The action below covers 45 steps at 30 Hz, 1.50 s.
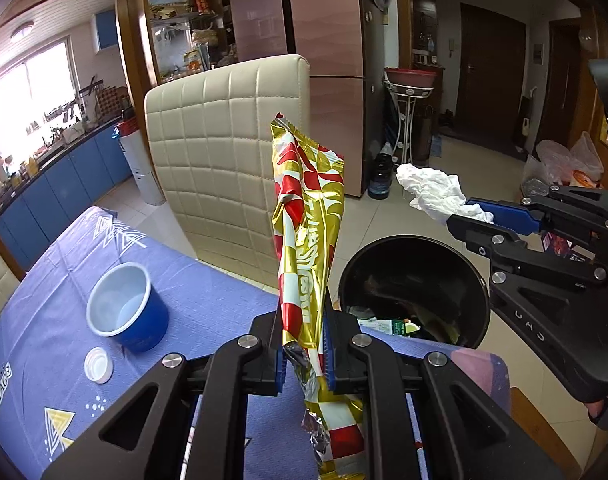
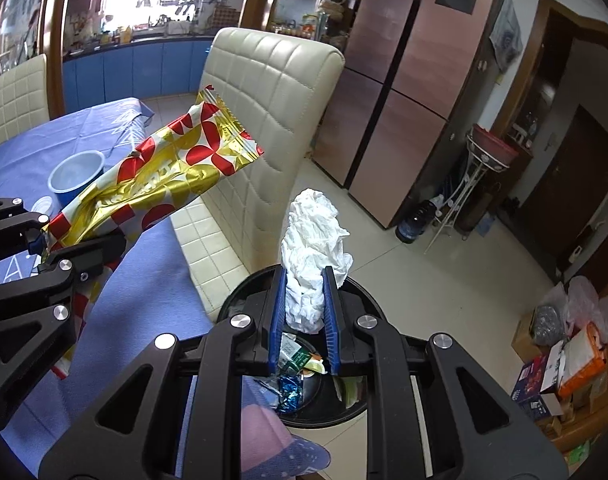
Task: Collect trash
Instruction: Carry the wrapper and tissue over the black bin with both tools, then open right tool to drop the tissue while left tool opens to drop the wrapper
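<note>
My left gripper [image 1: 304, 344] is shut on a long gold, red and white snack wrapper [image 1: 310, 216], which stands up from the jaws over the table's corner. The same wrapper [image 2: 160, 180] reaches across the right wrist view from the left gripper [image 2: 44, 246]. My right gripper [image 2: 304, 312] is shut on a crumpled white tissue [image 2: 314, 240] and hangs above the round black trash bin [image 2: 248, 292]. From the left wrist view, that right gripper [image 1: 470, 216] holds the tissue [image 1: 432, 190] just past the bin [image 1: 414, 292]. Several bits of packaging lie inside the bin.
A blue paper cup [image 1: 126, 308] and a white lid [image 1: 99, 365] sit on the blue tablecloth [image 1: 208, 292]. A cream padded chair [image 1: 228, 160] stands beside the table and bin. Bags and boxes [image 2: 564, 352] crowd the floor at the right, near a pink fridge [image 2: 404, 80].
</note>
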Each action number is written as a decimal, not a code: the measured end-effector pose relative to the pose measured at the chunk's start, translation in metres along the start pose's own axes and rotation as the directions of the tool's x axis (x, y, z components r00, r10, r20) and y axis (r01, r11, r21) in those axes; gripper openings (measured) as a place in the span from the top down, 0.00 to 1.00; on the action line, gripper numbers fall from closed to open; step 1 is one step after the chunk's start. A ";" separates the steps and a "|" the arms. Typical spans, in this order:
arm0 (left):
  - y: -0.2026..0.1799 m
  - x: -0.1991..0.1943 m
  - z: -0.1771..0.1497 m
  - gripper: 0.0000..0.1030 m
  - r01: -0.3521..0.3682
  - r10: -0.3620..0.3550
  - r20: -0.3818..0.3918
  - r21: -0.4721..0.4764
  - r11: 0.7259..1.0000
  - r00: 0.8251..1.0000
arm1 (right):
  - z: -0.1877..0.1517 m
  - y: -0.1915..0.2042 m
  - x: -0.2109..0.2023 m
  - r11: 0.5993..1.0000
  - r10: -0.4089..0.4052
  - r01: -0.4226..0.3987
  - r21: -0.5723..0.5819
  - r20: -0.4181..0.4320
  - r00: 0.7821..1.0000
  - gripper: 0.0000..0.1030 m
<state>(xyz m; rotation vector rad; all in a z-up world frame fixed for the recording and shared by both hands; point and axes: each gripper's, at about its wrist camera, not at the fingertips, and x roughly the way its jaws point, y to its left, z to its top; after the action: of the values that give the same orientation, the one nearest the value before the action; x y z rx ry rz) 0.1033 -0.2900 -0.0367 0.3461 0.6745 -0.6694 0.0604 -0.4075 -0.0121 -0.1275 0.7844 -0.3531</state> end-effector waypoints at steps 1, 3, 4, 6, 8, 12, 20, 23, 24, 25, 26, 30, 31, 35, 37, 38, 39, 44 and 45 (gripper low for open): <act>-0.002 0.002 0.001 0.87 0.004 -0.004 0.001 0.005 1.000 1.000 | 0.001 -0.003 0.001 1.000 -0.007 0.007 0.005 0.005 1.000 0.81; -0.004 0.004 0.003 0.87 0.007 -0.007 0.003 0.016 1.000 1.000 | 0.002 -0.007 0.002 1.000 -0.010 0.010 0.022 0.006 1.000 0.80; -0.007 0.006 0.003 0.87 0.008 -0.008 0.003 0.019 1.000 1.000 | 0.003 -0.009 0.004 0.999 -0.013 0.013 0.031 0.005 1.000 0.80; -0.010 0.009 0.003 0.87 0.010 -0.010 0.000 0.025 1.000 1.000 | 0.000 -0.015 0.007 0.999 -0.018 0.017 0.035 0.002 1.000 0.80; -0.012 0.011 0.004 0.87 0.010 -0.010 -0.002 0.031 0.999 1.000 | -0.003 -0.018 0.010 0.999 -0.020 0.020 0.042 0.000 1.000 0.80; -0.018 0.014 0.006 0.87 0.013 -0.013 -0.002 0.047 0.999 1.000 | -0.004 -0.023 0.016 0.998 -0.016 0.017 0.053 -0.017 1.000 0.80; -0.025 0.021 0.007 0.87 0.015 -0.014 -0.015 0.066 0.998 1.000 | -0.007 -0.033 0.027 0.998 -0.011 0.014 0.062 -0.043 0.999 0.56; -0.023 0.024 0.011 0.87 0.013 -0.011 -0.020 0.071 0.997 1.000 | -0.008 -0.035 0.023 0.997 -0.015 0.014 0.071 0.005 1.000 0.14; -0.023 0.025 0.012 0.87 0.012 -0.011 -0.022 0.071 0.997 1.000 | -0.008 -0.035 0.021 0.998 -0.017 0.015 0.064 0.021 1.000 0.15; -0.024 0.027 0.012 0.87 0.012 -0.010 -0.024 0.071 0.997 1.000 | -0.007 -0.033 0.023 0.999 -0.021 0.021 0.049 0.016 1.000 0.15; -0.024 0.028 0.012 0.87 0.011 -0.009 -0.026 0.072 0.997 1.000 | -0.007 -0.032 0.026 0.999 -0.029 0.029 0.037 0.011 1.000 0.15; -0.028 0.032 0.012 0.87 0.012 -0.010 -0.036 0.081 0.997 0.999 | -0.009 -0.035 0.031 0.998 -0.028 0.028 0.051 0.005 1.000 0.14; -0.029 0.033 0.012 0.87 0.014 -0.011 -0.038 0.084 0.996 0.999 | -0.010 -0.036 0.032 0.998 -0.030 0.029 0.056 0.004 1.000 0.14; -0.033 0.035 0.016 0.87 0.023 -0.019 -0.045 0.095 0.995 0.999 | -0.015 -0.041 0.033 0.997 -0.033 0.034 0.065 -0.005 0.999 0.11; -0.036 0.036 0.018 0.87 0.030 -0.026 -0.044 0.102 0.994 0.999 | -0.018 -0.044 0.033 0.997 -0.043 0.043 0.062 -0.008 0.999 0.11; -0.037 0.037 0.018 0.87 0.033 -0.029 -0.044 0.105 0.994 0.999 | -0.019 -0.045 0.033 0.997 -0.047 0.048 0.062 -0.008 0.999 0.11; -0.039 0.037 0.019 0.87 0.037 -0.032 -0.044 0.110 0.993 0.998 | -0.019 -0.047 0.033 0.997 -0.052 0.053 0.065 -0.010 0.999 0.11; -0.046 0.040 0.021 0.87 0.051 -0.046 -0.045 0.125 0.991 0.998 | -0.024 -0.058 0.033 0.994 -0.068 0.070 0.088 -0.021 0.997 0.10; -0.047 0.040 0.021 0.86 0.058 -0.053 -0.045 0.127 0.990 0.998 | -0.025 -0.059 0.033 0.993 -0.072 0.074 0.090 -0.022 0.997 0.10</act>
<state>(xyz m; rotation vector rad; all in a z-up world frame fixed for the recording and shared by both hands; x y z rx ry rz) 0.1050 -0.3534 -0.0517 0.4622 0.6838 -0.7621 0.0485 -0.4741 -0.0373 -0.0681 0.7824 -0.4592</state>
